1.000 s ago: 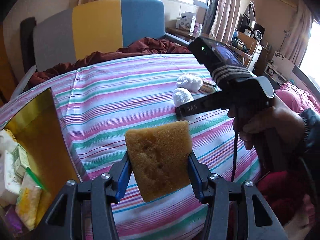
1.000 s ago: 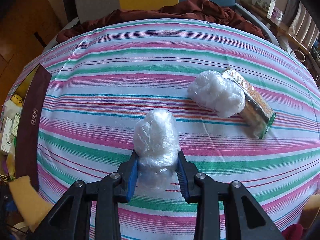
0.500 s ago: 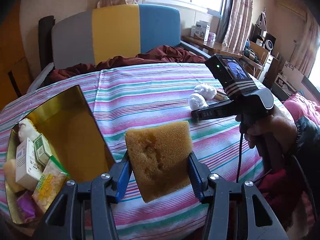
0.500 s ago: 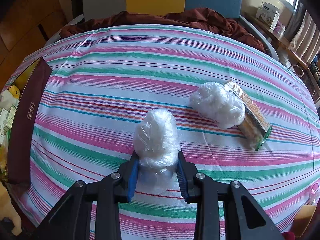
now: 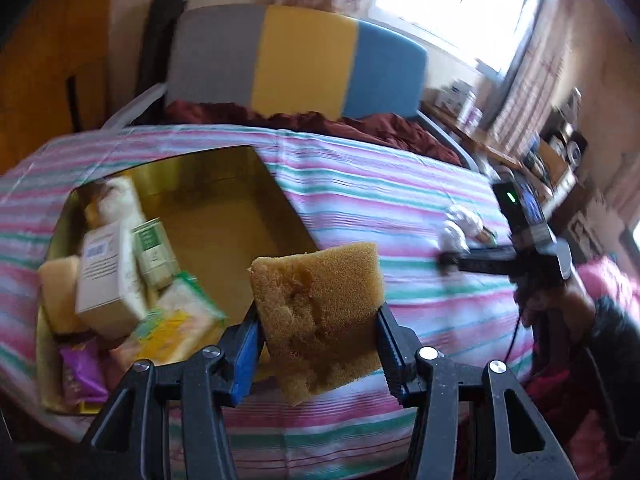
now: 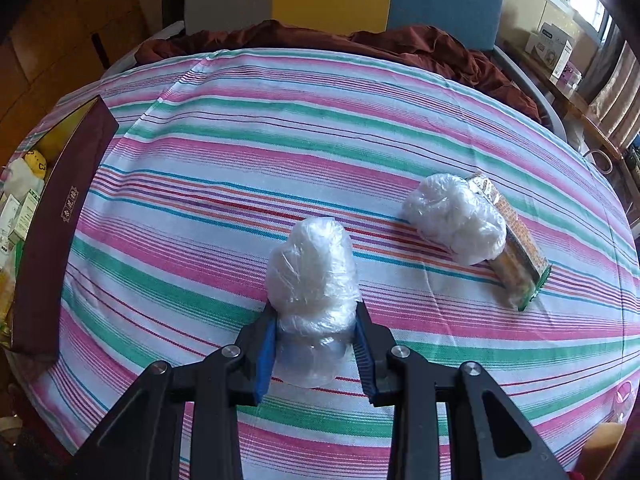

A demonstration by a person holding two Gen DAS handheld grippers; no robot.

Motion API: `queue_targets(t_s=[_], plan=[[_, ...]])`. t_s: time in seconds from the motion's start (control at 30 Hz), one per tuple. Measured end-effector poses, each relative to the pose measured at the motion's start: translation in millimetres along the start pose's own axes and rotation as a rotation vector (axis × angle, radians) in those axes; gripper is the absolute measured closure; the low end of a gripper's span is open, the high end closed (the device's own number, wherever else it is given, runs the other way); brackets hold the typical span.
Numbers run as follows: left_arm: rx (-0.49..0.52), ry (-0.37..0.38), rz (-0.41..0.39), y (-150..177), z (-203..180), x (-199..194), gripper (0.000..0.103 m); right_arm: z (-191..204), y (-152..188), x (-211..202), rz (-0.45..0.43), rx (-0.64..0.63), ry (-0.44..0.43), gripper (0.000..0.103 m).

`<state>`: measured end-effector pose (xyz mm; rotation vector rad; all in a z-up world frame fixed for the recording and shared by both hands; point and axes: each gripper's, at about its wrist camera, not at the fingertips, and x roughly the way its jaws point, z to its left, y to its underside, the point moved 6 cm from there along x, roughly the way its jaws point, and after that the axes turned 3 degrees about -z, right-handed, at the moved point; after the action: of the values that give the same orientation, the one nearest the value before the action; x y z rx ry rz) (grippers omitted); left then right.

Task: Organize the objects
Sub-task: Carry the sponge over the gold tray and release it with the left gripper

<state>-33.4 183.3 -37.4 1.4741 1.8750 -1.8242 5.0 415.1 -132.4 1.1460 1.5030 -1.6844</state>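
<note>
At lower centre of the left wrist view, the left gripper (image 5: pixel 318 344) is clamping a worn yellow-brown sponge (image 5: pixel 318 312), and the gold-lined box (image 5: pixel 224 216) of packets, which was barely showing at the left edge a second ago, is now filling the left half; the sponge is probably nearing its drop. Meanwhile the right gripper (image 6: pixel 316 344) is pinching a crinkled plastic-wrapped white bundle (image 6: pixel 312 276) on the striped sheet (image 6: pixel 240 160).
</note>
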Motion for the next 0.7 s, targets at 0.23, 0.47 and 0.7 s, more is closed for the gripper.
queue_targets(t_s=[0.23, 0.47, 0.7], plan=[[-0.258, -0.063, -0.019, -7, 91, -16, 0.05, 3, 1, 0, 0.003, -0.016, 0.016, 0.069], [-0.255, -0.071, -0.014, -29, 98, -3, 0.05, 4, 1, -1, 0.005, -0.018, 0.017, 0.069], [-0.222, -0.105, 0.038, -67, 96, 48, 0.05, 3, -1, 0, 0.009, -0.01, 0.011, 0.069]])
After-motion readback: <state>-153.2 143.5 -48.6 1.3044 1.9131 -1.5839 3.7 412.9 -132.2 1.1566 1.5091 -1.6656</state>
